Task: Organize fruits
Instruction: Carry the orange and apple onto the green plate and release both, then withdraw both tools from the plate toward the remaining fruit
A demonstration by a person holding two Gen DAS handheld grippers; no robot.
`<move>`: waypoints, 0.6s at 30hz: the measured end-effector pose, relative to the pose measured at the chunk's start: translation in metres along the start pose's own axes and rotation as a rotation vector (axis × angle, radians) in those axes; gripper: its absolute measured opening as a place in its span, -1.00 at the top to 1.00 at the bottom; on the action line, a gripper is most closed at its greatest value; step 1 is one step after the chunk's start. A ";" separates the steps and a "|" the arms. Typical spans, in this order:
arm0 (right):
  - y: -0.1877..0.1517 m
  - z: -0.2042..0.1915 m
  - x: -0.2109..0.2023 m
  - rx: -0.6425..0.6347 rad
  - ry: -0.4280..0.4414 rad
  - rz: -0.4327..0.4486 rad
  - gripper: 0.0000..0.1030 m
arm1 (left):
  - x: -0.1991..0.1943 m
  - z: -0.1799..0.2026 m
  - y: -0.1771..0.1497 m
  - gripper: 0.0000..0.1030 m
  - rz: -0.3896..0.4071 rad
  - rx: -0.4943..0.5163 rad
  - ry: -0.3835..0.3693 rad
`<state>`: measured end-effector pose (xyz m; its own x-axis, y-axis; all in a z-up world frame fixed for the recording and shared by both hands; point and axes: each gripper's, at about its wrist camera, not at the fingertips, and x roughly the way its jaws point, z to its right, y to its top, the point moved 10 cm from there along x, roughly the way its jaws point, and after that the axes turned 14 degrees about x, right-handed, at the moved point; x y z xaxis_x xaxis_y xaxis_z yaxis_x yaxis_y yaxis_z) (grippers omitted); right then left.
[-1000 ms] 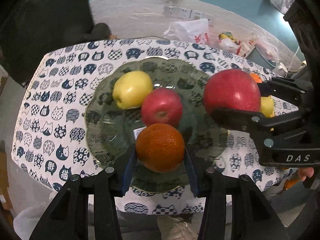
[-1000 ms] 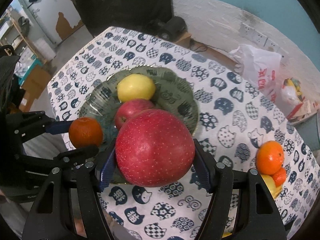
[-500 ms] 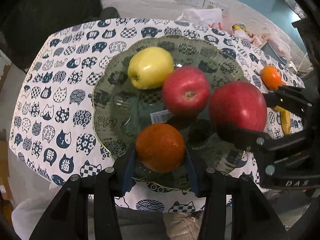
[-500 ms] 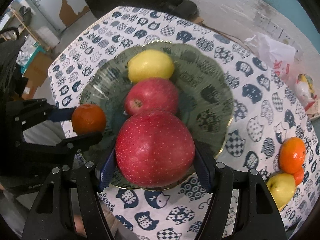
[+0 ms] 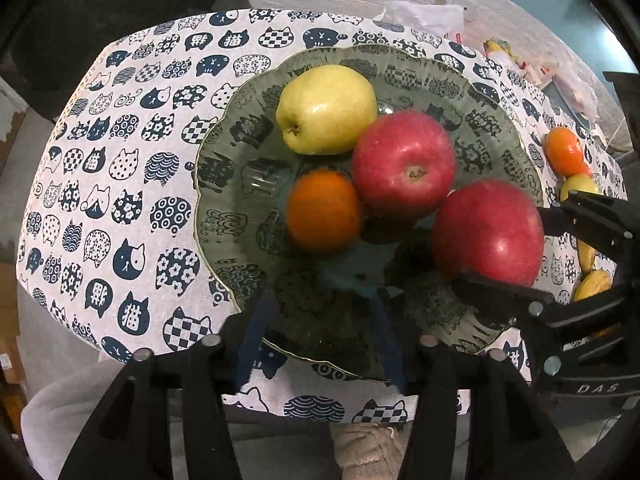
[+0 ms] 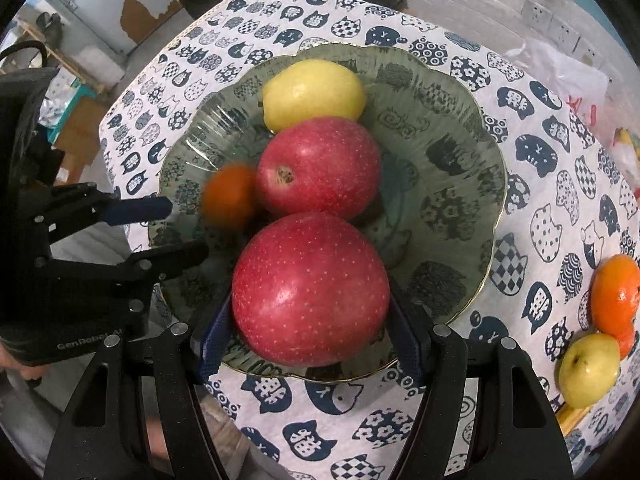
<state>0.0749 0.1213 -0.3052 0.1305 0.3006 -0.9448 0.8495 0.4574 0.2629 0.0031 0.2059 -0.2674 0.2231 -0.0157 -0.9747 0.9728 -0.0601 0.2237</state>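
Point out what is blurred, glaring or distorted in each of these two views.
Left wrist view: the orange is soft with motion blur, the two red apples carry small glare spots, and the fisheye bends the tablecloth edges. Right wrist view: the orange is strongly smeared, while the big red apple in the right hand-held gripper stays sharp; dark vignette rings the corners.

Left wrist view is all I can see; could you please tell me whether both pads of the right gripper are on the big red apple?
Observer: Yes. In the right wrist view the right gripper has a blue pad against each side of the big red apple, over the near part of the plate.
Operator: Thank you. Is anything between the left gripper's fingers?
Observer: No. The left gripper is open and empty, and the orange shows blurred just past its tips.
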 end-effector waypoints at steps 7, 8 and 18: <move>-0.005 -0.004 -0.006 -0.026 -0.010 0.000 -0.39 | 0.000 0.002 -0.001 -0.12 -0.008 0.027 0.022; -0.005 -0.003 -0.008 -0.025 -0.015 0.003 -0.42 | 0.000 0.003 -0.001 -0.12 -0.009 0.029 0.024; -0.001 0.007 -0.030 0.023 0.006 0.037 -0.48 | -0.015 0.007 0.001 -0.23 0.007 0.024 0.025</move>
<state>0.0740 0.1064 -0.2786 0.1593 0.3225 -0.9331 0.8557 0.4263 0.2934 0.0007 0.1988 -0.2522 0.2318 0.0085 -0.9727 0.9694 -0.0845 0.2303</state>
